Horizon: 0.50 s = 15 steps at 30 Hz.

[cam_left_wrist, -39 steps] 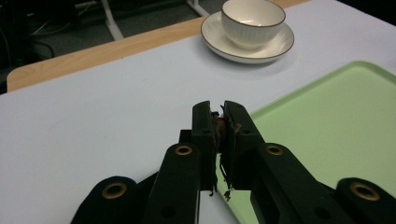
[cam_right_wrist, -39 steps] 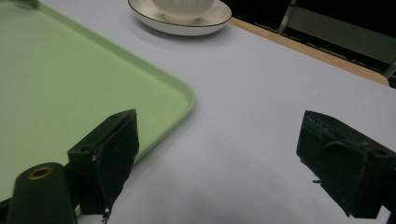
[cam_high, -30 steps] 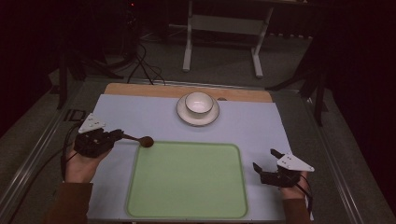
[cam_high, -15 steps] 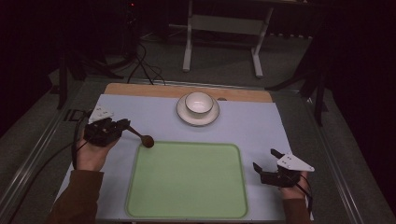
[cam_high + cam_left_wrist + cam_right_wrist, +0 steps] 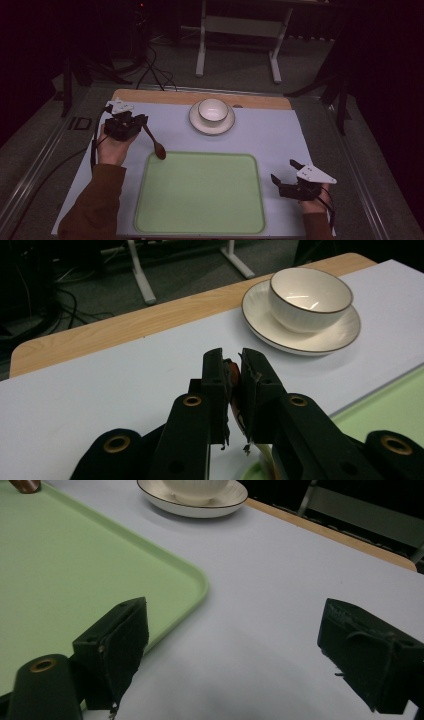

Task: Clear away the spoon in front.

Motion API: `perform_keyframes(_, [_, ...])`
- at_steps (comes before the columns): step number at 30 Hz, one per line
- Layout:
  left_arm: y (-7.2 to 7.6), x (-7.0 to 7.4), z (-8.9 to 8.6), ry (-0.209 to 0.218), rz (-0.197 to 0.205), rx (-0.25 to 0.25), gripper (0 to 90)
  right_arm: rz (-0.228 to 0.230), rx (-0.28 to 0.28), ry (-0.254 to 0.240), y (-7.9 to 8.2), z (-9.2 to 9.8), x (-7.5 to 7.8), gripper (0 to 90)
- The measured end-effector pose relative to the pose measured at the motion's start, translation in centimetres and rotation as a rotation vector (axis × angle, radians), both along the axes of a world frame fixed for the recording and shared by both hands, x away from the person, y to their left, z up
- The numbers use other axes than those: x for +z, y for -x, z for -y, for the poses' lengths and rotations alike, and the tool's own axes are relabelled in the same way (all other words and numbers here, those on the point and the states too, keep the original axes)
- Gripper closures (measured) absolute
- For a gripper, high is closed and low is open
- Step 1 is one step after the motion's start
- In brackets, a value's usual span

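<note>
The counter (image 5: 280, 135) carries a green tray (image 5: 200, 195) and, beyond it, a bowl (image 5: 213, 111) on a saucer (image 5: 195, 121). The left tongs (image 5: 142, 123), clamped on a spoon (image 5: 155, 144), have carried it from the tray's near-left corner toward the bowl; its head hangs at the tray's far-left corner, so probably delivery into the bowl comes next. The right tongs (image 5: 285, 172) rest apart, unmoved

Dim room; grey floor (image 5: 240, 75); white metal stand (image 5: 239, 30); black cables (image 5: 150, 65) trailing behind.
</note>
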State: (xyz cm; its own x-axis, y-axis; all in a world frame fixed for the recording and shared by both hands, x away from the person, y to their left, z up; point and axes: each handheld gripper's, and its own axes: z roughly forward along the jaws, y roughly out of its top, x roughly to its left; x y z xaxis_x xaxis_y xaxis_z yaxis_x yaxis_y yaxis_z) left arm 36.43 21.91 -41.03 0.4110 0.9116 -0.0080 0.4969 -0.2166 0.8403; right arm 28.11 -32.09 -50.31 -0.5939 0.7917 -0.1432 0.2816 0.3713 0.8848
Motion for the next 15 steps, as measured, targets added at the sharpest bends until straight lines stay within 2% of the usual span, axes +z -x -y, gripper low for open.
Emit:
perform_keyframes(4, [-1.1,-0.3,0.1,-0.014,-0.010,0.013,80.3,-0.002,0.001,0.002,0.0,0.0,0.0,12.7])
perform_keyframes(8, [-1.6,-0.6,0.1,-0.002,-0.017,0.019,79.9,0.000,-0.001,0.001,0.0,0.0,0.0,12.7])
perform_keyframes(15, [-2.5,-1.8,0.7,-0.008,-0.047,-0.015,78.3,-0.002,0.000,0.004,0.0,0.0,0.0,12.7])
